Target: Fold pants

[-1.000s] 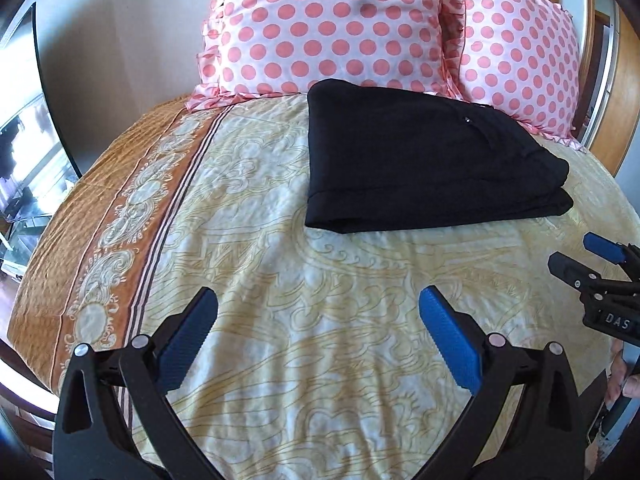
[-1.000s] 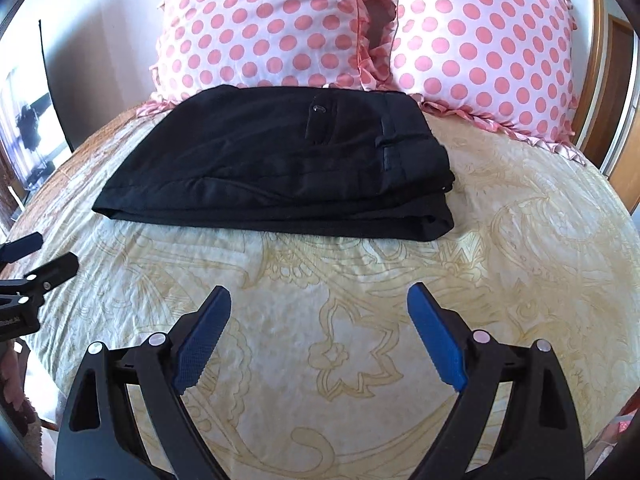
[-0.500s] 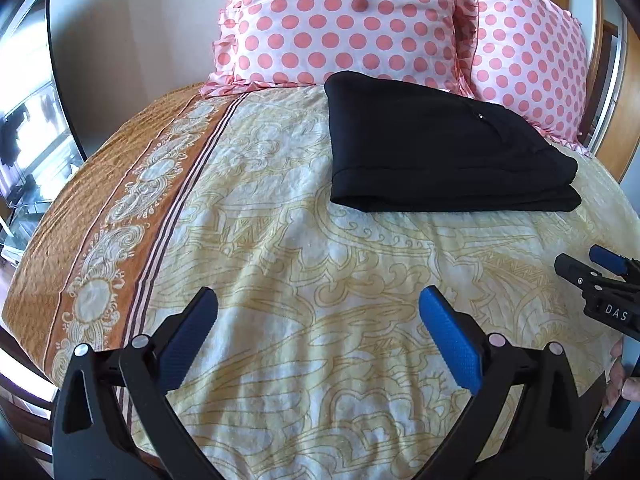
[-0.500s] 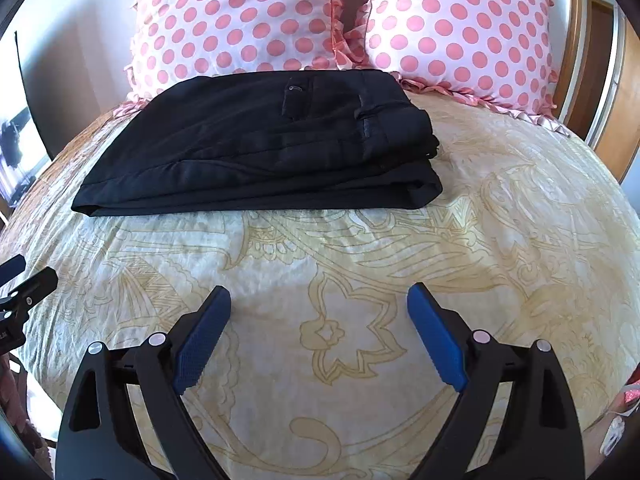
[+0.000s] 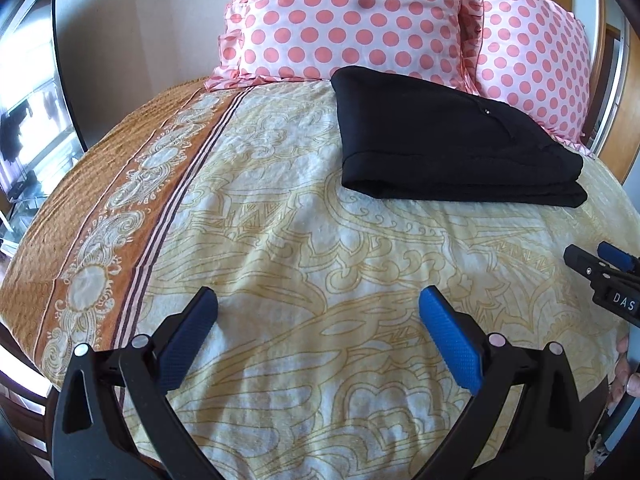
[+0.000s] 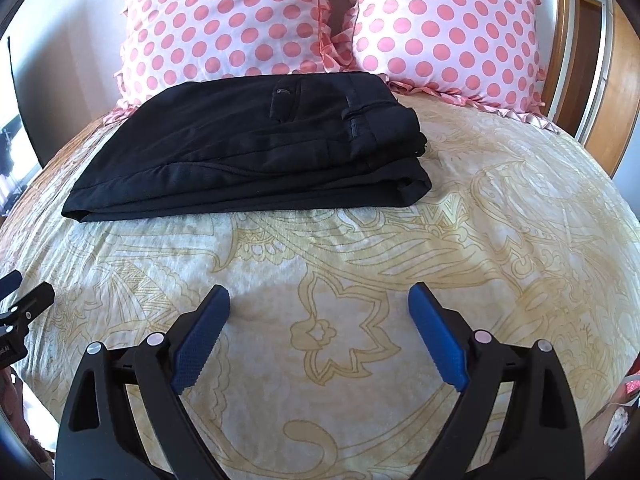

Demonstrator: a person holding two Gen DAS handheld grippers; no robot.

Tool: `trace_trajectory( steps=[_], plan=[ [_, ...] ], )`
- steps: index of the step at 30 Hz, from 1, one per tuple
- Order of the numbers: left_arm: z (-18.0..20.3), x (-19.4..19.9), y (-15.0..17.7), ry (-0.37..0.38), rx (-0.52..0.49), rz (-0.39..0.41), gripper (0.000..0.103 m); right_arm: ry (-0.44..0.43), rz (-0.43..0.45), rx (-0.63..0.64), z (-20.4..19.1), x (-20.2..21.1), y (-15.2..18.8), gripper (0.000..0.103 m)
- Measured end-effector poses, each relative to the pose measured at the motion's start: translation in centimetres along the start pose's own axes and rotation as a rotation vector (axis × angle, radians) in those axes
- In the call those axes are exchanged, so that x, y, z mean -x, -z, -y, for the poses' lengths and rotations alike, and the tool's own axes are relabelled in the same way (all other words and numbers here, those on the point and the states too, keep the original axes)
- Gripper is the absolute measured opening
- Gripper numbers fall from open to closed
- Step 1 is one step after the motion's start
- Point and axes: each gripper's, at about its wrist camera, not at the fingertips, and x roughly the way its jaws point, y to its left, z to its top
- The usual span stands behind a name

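Black pants (image 5: 448, 148) lie folded in a flat stack on the yellow patterned bedspread (image 5: 304, 264), just in front of the pillows; the right wrist view shows them (image 6: 256, 160) with the waistband and a back pocket on top. My left gripper (image 5: 318, 312) is open and empty, well back from the pants over bare bedspread. My right gripper (image 6: 318, 310) is open and empty too, also back from the pants. The right gripper's tips show at the right edge of the left wrist view (image 5: 600, 260).
Two pink polka-dot pillows (image 6: 240, 20) (image 6: 448, 24) stand against the headboard behind the pants. An orange border (image 5: 92, 216) runs along the bed's left side, with its edge just beyond. A wooden door frame (image 6: 600, 80) is at the right.
Both grippers have drawn back from the folded pants, which now lie farther off. The pants have not moved. Both grippers stay open.
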Motion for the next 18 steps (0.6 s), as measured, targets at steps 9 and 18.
trace_trajectory(
  steps=[9,18],
  plan=[
    [0.21,-0.06,0.22,-0.015,-0.006,0.015,0.101,-0.002,0.005,0.003,-0.03,0.04,0.06,0.096],
    [0.36,-0.17,0.28,-0.025,0.001,0.028,0.101,-0.002,0.009,0.003,-0.02,0.04,0.08,0.097]
  ],
)
